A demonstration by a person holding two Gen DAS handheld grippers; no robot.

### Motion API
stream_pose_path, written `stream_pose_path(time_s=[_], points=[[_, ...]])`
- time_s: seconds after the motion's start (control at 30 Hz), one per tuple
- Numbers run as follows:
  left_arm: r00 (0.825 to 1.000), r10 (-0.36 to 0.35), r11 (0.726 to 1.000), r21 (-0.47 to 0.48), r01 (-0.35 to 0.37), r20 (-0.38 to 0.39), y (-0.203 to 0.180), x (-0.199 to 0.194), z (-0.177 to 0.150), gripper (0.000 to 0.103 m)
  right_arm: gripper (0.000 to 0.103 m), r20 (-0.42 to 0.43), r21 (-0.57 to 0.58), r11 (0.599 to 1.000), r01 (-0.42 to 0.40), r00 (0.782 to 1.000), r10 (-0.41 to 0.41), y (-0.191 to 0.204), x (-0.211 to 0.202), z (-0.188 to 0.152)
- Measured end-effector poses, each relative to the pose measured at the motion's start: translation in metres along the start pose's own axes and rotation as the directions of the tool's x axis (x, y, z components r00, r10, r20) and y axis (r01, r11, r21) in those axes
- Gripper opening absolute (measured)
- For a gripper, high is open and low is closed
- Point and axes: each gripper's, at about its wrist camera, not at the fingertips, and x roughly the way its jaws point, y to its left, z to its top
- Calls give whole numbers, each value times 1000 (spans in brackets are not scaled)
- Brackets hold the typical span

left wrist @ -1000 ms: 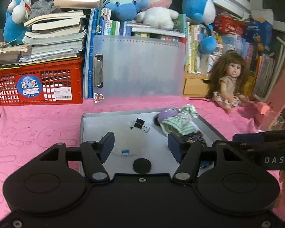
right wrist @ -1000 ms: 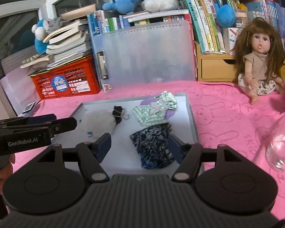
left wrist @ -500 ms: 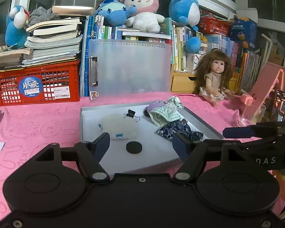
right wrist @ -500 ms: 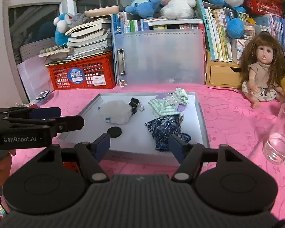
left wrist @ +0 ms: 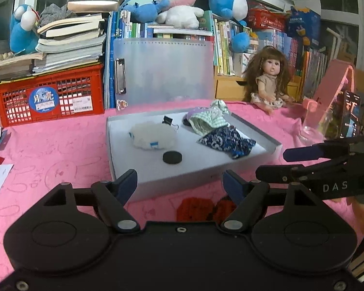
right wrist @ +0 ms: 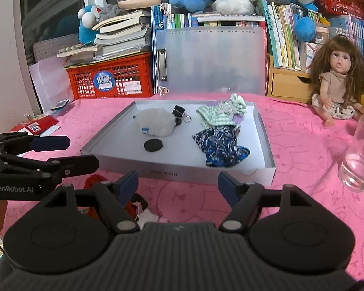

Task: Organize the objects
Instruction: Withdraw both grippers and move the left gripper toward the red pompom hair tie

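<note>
Both grippers hang just short of the gray tray (right wrist: 157, 172), and each pair of fingers has just been spreading; they stand wide with nothing between them. The left gripper (left wrist: 179, 181) and the right gripper (right wrist: 178, 181) sit side by side over a red knitted piece (left wrist: 196, 208) lying on the pink desk cloth (left wrist: 60, 150) just in front of the tray's near wall.

That red piece looks like the next thing to pick up. I'd bring one gripper straight down over it, pinch a raised fold rather than the flat cloth, and lift it clear of the tray wall before carrying it in.

Inside the tray lie a white fluffy pad (right wrist: 155, 123), a black disc (right wrist: 153, 144), a binder clip (right wrist: 179, 114), a green checked doll garment (right wrist: 218, 114) and a dark blue patterned one (right wrist: 218, 145); the free floor is at the near left. A drinking glass (right wrist: 359, 165) stands close on the right and could be knocked. A doll (right wrist: 337, 82) sits well behind.
</note>
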Motion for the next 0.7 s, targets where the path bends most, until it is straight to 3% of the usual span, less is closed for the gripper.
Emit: stream_pose_path(time_s=[0.37,0.53,0.7], points=[[999,-8,1000,21,9,-35,0,-13,-23,75,83,-18,-14,1000,-9,1000,9,3,-5,-16],[998,-23,1000,15,24,-63,-1,-13,-33,59,83,-30,-18,1000,-22,999,21,6,-5,-23],[996,-74,997,16,75,-55,-4,-18,-40,59,83,-51,-31,1000,2,999,-3,6,-3,-33]])
